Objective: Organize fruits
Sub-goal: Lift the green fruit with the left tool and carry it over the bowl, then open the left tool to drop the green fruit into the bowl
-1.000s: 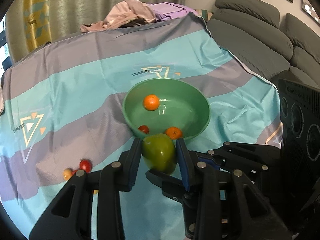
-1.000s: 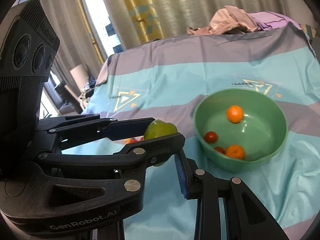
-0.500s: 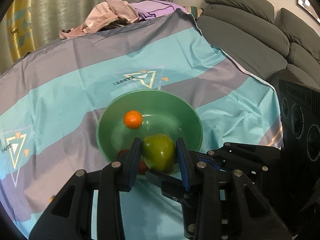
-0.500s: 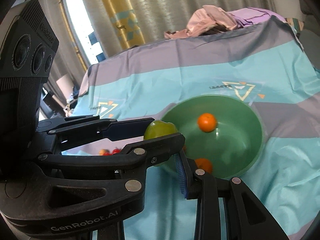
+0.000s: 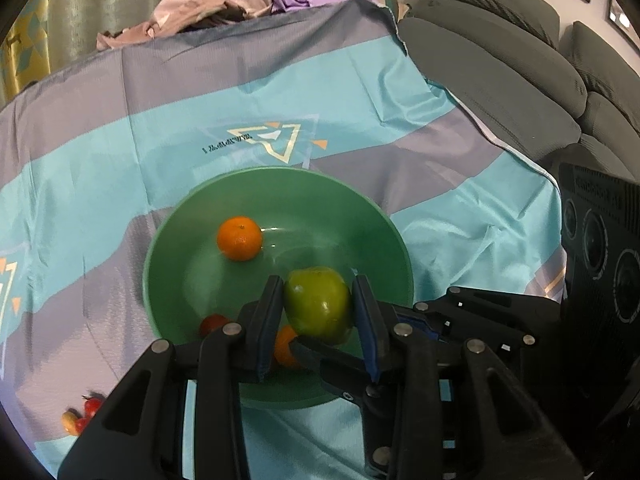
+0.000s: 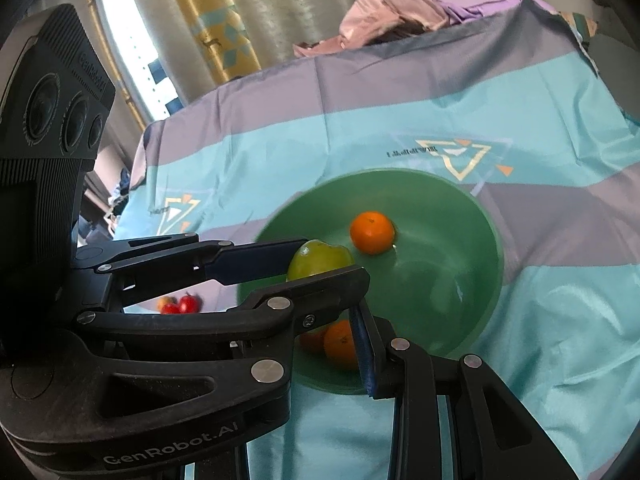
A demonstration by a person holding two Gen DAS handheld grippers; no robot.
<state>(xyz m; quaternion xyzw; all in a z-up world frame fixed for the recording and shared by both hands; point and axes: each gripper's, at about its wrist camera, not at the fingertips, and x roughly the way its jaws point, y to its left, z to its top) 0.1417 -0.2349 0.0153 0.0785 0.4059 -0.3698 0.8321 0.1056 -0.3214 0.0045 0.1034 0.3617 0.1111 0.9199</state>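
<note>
Green apple (image 5: 318, 304) clamped between the 2 blue-padded fingers (image 5: 267, 320) of the left gripper (image 5: 316, 318), held above the inside of the green bowl (image 5: 360, 216), not touching the bowl floor as far as the left wrist view shows. Right wrist view shows the same apple (image 6: 318, 258) pinched by the left gripper (image 6: 316, 264), which reaches in from the left over the near-left rim of the bowl (image 6: 472, 208).

Right gripper (image 6: 362, 344): only 1 finger (image 6: 366, 350) shows, the other is hidden behind the left tool, so cannot tell if it is parted or closed. Nothing visibly held in it. It sits at the near rim of the bowl.

Inside the bowl: 1 orange (image 5: 239, 238) resting on the far-left part of the floor, apart from the apple; a 2nd orange (image 5: 286, 346) at the near side, partly hidden behind the left gripper fingers; a small red tomato (image 5: 214, 324) just left of that 2nd orange.

Outside the bowl on the striped teal and grey tablecloth (image 5: 120, 152), well to the near-left: a small cluster of little red tomatoes (image 5: 90, 408) touching a small orange-yellow fruit (image 5: 70, 422). Same cluster (image 6: 180, 305) shows under the left gripper in the right wrist view.

Pile of pink and purple clothes (image 5: 224, 0) at the far edge of the table. Grey sofa (image 5: 500, 64) to the right.
</note>
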